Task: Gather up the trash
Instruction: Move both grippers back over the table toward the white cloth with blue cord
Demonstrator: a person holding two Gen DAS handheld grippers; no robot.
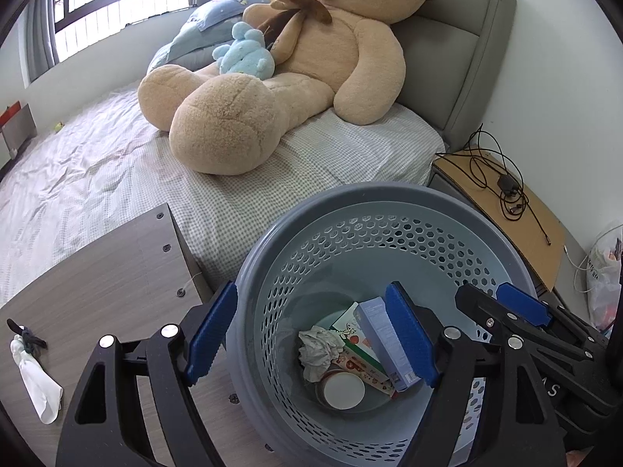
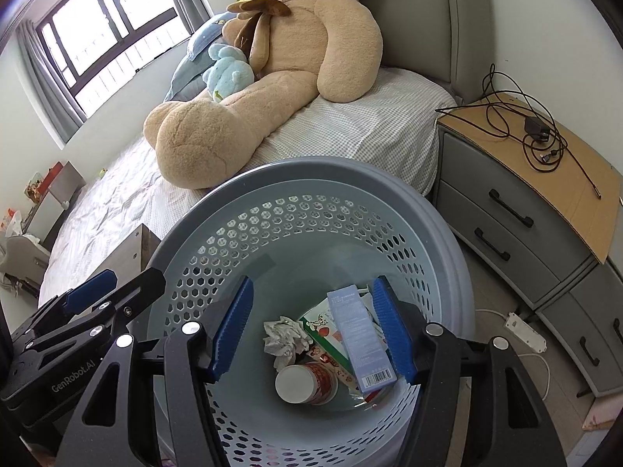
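A bedroom is seen: a bed (image 1: 117,163) with a checked, rumpled sheet, a padded grey headboard (image 1: 459,39), and a barred window (image 2: 105,35) with grey curtains. A large tan plush bear (image 1: 311,62) is propped against the headboard, a small blue plush toy (image 1: 245,54) lying against it.

A round grey plastic basket (image 2: 272,210), its wall pierced with hexagonal holes, is placed beside the bed, between a wood-grain worktop (image 1: 97,272) and a grey bedside drawer unit (image 2: 518,210). The trash is found at the basket's bottom: a crumpled paper wad (image 2: 284,338), a flat printed carton (image 2: 327,334), a pale blue rectangular box (image 2: 358,342) (barcode legible in the right view only) and a paper cup (image 2: 307,383) lying on its side, white base toward the camera.

The left gripper (image 1: 311,334) is held above the basket, its ribbed blue jaws spread wide, one outside the rim and one over the opening, nothing pressed between them. The right gripper (image 2: 315,330) is likewise held with jaws apart over the basket's interior, empty.

Only the left view shows a white cloth-like item (image 1: 35,373) with a dark tie on the worktop, and a plastic bag (image 1: 603,284) by the wall. Only the right view shows the drawer fronts with black handles and a white power strip (image 2: 525,332) on the floor. Black cables and an adapter (image 2: 535,124) are noted on the cardboard-covered unit top.
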